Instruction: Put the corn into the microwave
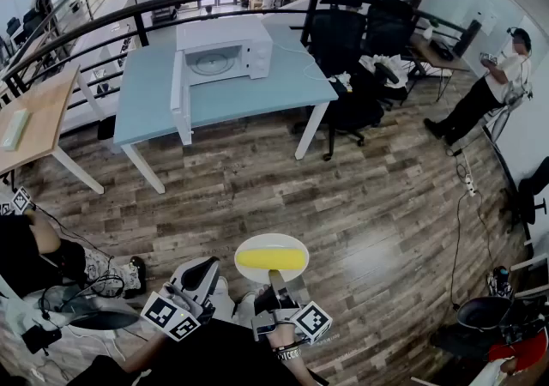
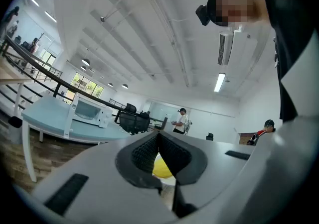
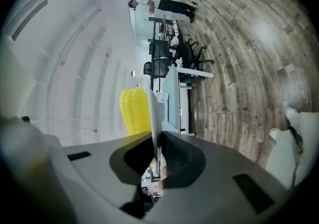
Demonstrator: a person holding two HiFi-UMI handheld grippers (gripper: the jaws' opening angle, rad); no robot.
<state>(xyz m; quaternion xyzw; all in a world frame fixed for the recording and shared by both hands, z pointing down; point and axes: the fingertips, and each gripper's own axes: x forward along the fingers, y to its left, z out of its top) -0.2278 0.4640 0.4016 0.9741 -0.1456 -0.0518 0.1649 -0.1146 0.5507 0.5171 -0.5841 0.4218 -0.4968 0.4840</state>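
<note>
One yellow corn cob (image 1: 271, 259) lies on one white plate (image 1: 248, 246), carried low over the wood floor (image 1: 377, 204). The right gripper (image 1: 274, 276) pinches the plate's near rim; in the right gripper view the plate's edge (image 3: 154, 118) sits between the jaws with the corn (image 3: 133, 111) beside it. The left gripper (image 1: 206, 269), just left of the plate, has its jaws pressed together on nothing. One white microwave (image 1: 225, 48), door (image 1: 177, 88) swung open, stands on a light-blue table (image 1: 154, 93) well apart. Two black office chairs (image 1: 337, 31) flank the table's right end; one person (image 1: 493, 84) stands farther right.
</note>
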